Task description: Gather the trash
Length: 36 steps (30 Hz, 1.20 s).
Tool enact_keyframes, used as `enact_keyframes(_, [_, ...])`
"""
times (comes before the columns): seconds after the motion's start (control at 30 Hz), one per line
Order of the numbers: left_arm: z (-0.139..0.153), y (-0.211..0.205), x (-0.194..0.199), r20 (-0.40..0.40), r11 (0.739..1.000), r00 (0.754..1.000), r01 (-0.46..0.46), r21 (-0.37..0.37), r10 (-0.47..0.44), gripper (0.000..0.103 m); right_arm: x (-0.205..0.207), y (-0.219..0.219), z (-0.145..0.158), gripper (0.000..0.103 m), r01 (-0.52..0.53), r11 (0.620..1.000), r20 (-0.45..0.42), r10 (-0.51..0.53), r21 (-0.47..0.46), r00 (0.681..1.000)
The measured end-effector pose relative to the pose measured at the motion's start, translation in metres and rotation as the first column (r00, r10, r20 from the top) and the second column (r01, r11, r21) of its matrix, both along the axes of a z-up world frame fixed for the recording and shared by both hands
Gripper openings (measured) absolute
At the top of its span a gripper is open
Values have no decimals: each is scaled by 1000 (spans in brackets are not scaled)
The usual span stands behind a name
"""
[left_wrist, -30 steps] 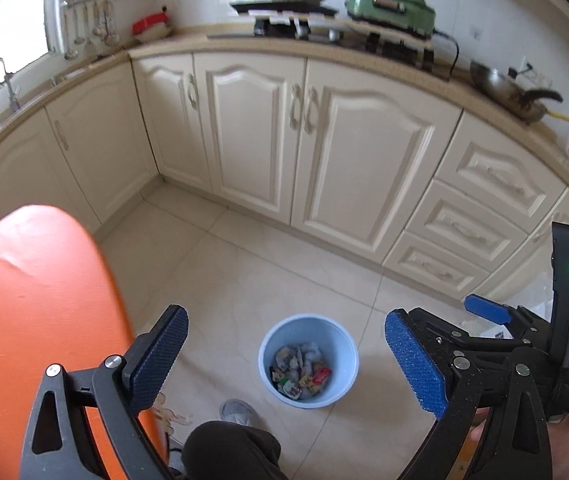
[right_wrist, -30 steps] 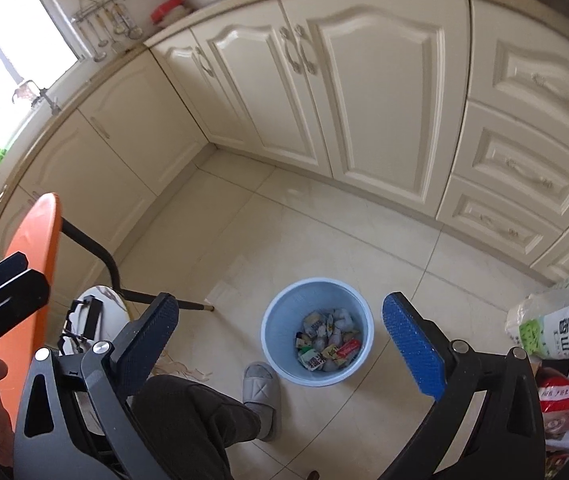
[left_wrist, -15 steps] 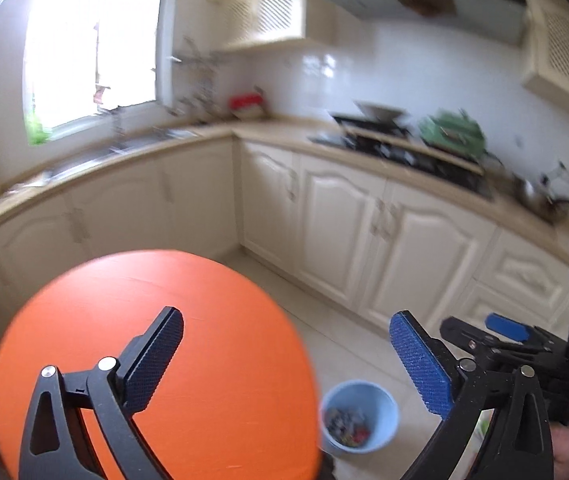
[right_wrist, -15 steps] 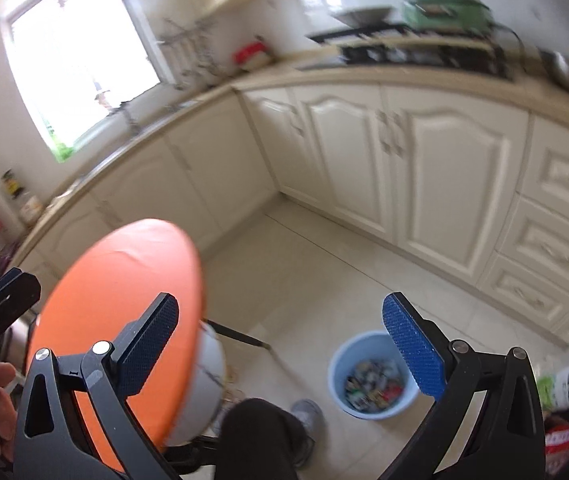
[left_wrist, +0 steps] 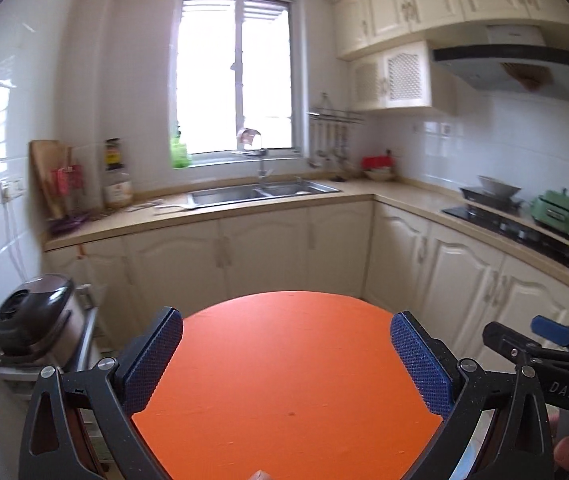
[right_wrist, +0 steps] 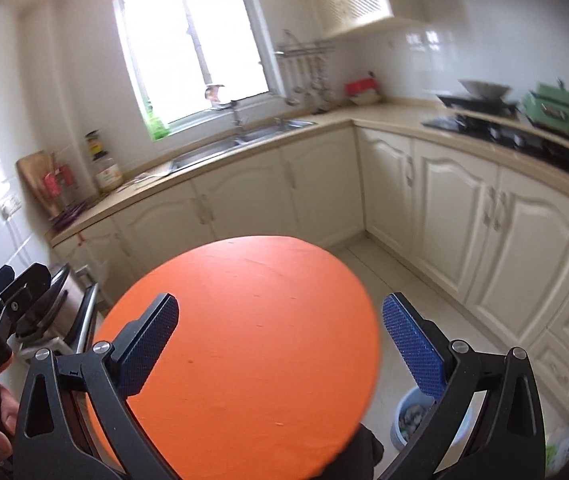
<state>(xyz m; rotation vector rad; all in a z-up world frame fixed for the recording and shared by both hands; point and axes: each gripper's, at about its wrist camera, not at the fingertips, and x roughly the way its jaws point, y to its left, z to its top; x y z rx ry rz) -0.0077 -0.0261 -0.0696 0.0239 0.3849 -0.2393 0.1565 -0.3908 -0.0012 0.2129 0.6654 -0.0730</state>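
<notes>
Taking the round orange table [left_wrist: 288, 380] as the landmark: far to its left, low against the tiled wall, a dark-lidded rice cooker [left_wrist: 36, 320] sits on a small rack. Over the table's left part the left claw [left_wrist: 286, 360] hangs with its blue pads spread wide and nothing between them. Behind the table a beige counter [left_wrist: 212, 214] runs under the window [left_wrist: 234, 76] and carries a steel sink [left_wrist: 260, 191]; left of the sink stand a cutting board [left_wrist: 46, 172] and a bottle [left_wrist: 116, 176]. To the right of the table the counter turns along the wall, with a stove [left_wrist: 512, 228] and a green pot [left_wrist: 556, 210] under the range hood [left_wrist: 520, 64]. In the right wrist view the right claw [right_wrist: 280, 344] is also spread wide and empty above the table top. The blue trash bin [right_wrist: 408, 420], with scraps inside, stands on the floor just past the table's lower right edge, partly hidden behind the right claw's right finger. A white bag [right_wrist: 564, 448] lies on the floor further right.
</notes>
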Motion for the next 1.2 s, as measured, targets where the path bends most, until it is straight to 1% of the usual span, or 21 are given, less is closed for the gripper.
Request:
enact_keyframes(0.1, [-1,21,-24,3,999,999,-50,5,49,102,1,26,6,103,-27,999,15,27,-30,1000])
enact_keyframes(0.2, [1,27,-26,-4,997,997,-83,10,83,102,0,49,7,103,-48,997,24,50,-65,998])
enact_keyframes(0.23, [1,32,-31,0,995,995,-104,4,104,102,-3,56,7,103,-57,996,27,59,-73,998])
enact_keyframes(0.33, [3,37,-40,-4,992,992,-129,4,129,102,-5,74,6,103,-79,992,26,82,-94,996])
enact_keyframes(0.4, [5,35,-44,-6,990,990,-138,10,139,102,-6,83,3,103,-91,990,23,94,-104,995])
enact_keyframes(0.43, [7,29,-39,-8,991,991,-136,9,136,102,-5,86,2,103,-96,990,22,98,-107,995])
enact_keyframes(0.57, [13,27,-37,-12,991,991,-131,5,131,102,-6,102,0,103,-108,985,19,111,-138,994])
enact_keyframes(0.8, [20,34,-29,-10,992,992,-127,-19,127,102,-5,103,-2,103,-111,984,10,114,-136,993])
enact_keyframes(0.97, [18,37,-28,-19,992,992,-128,-14,128,102,-5,99,-2,103,-106,985,10,108,-134,994])
enact_keyframes(1.2, [16,30,-32,-7,993,993,-114,-16,114,102,-4,98,0,103,-104,985,12,106,-135,994])
